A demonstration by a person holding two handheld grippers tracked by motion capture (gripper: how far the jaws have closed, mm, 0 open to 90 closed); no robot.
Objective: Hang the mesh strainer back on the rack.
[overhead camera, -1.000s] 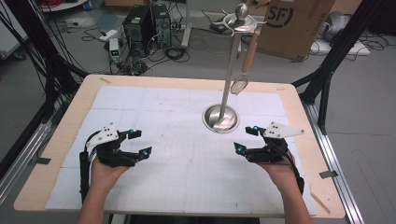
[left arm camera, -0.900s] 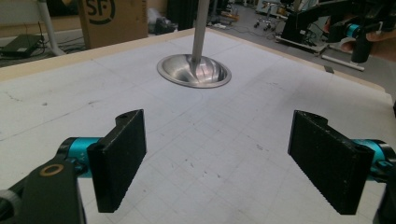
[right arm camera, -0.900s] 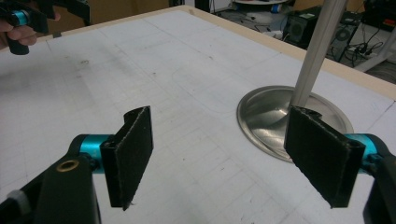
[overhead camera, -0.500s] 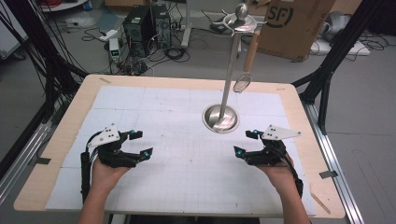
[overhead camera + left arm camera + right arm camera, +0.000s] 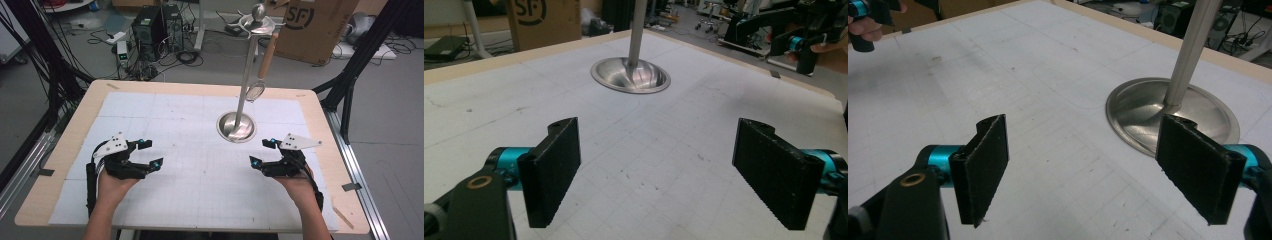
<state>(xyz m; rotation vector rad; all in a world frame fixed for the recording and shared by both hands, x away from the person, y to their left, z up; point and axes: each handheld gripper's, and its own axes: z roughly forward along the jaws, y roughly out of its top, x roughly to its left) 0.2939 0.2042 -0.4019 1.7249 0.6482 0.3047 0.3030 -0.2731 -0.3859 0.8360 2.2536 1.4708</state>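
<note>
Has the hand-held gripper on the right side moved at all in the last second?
Yes, slightly. In the high view the right hand-held gripper has drifted back toward the person and a little outward, away from the metal stand's round base, which has stayed put. Its jaws are open.

One bench [image 5: 320, 107] carries one metal stand [image 5: 236, 125] at twelve o'clock, one strainer [image 5: 256, 90] hangs from it, and two hand-held grippers, the left hand-held gripper [image 5: 150, 153] and the right hand-held gripper [image 5: 263, 151], both gape.

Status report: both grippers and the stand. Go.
Left hand-held gripper open, empty, low over the mat. Right hand-held gripper open, empty, beside the metal stand's base. Strainer hangs from the stand. Nothing between.
</note>
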